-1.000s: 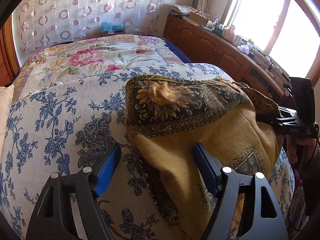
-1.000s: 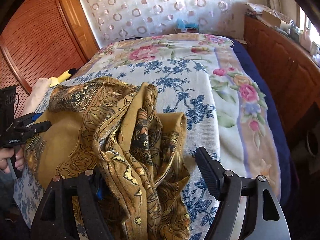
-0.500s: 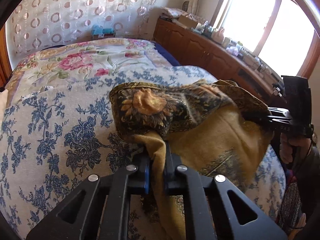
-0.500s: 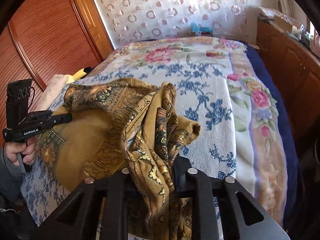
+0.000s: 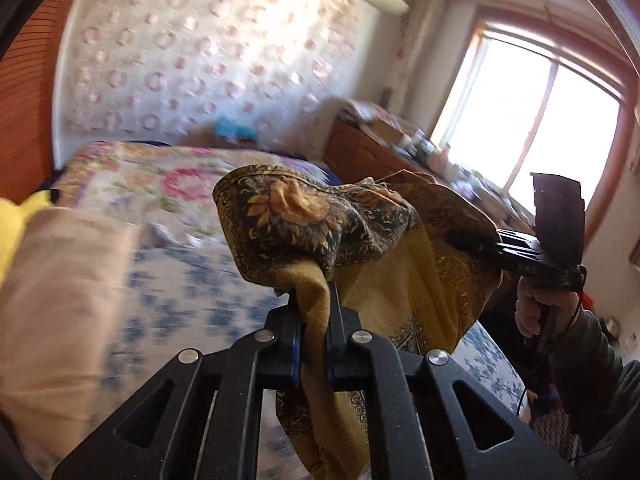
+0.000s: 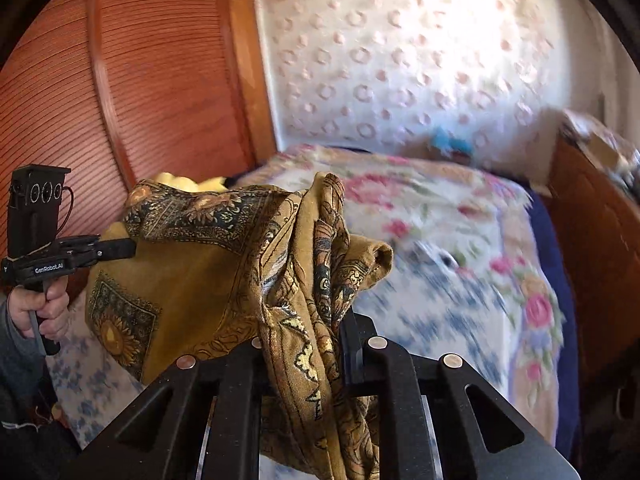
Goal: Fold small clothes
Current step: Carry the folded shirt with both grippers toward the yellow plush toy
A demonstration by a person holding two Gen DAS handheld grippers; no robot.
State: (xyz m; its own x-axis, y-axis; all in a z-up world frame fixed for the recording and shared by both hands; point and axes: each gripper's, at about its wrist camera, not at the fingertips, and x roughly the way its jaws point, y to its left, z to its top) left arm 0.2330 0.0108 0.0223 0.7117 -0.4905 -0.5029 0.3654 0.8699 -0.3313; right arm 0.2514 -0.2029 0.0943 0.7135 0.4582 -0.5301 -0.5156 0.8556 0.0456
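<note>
A bedroom with circle-patterned wallpaper [image 5: 192,68] and a bright window [image 5: 532,116] frames the work, and below lies a bed [image 5: 192,276] spread with a blue-flowered cover and a pink-rose quilt; both views are smeared with motion blur, so finer detail of the bedding is lost. A ribbed wooden wardrobe door [image 6: 132,80] stands at the bed's left side, a low wooden cabinet [image 6: 592,220] at its right, and something yellow and soft [image 5: 16,220] sits by a pale pillow [image 5: 60,300]. The task's thing, a mustard-gold patterned cloth [image 5: 384,264] with dark sunflower borders, hangs in the air above the bed, strung between the two tools and sagging in loose bunches rather than flat. The left gripper [image 5: 316,320] is clenched on a plain gold fold of it, its jaws pressed together with fabric spilling out below. The right gripper [image 6: 320,344] is likewise clamped on a thick gathered rope of the cloth's ornate edge. Each tool also shows in the other's view, gripped by a sleeved hand [image 6: 40,308]. As a judgement, the folding has scarcely started: no crease or neat layer is visible. What remains is likely spreading it out, aligning edges, and making every fold.
</note>
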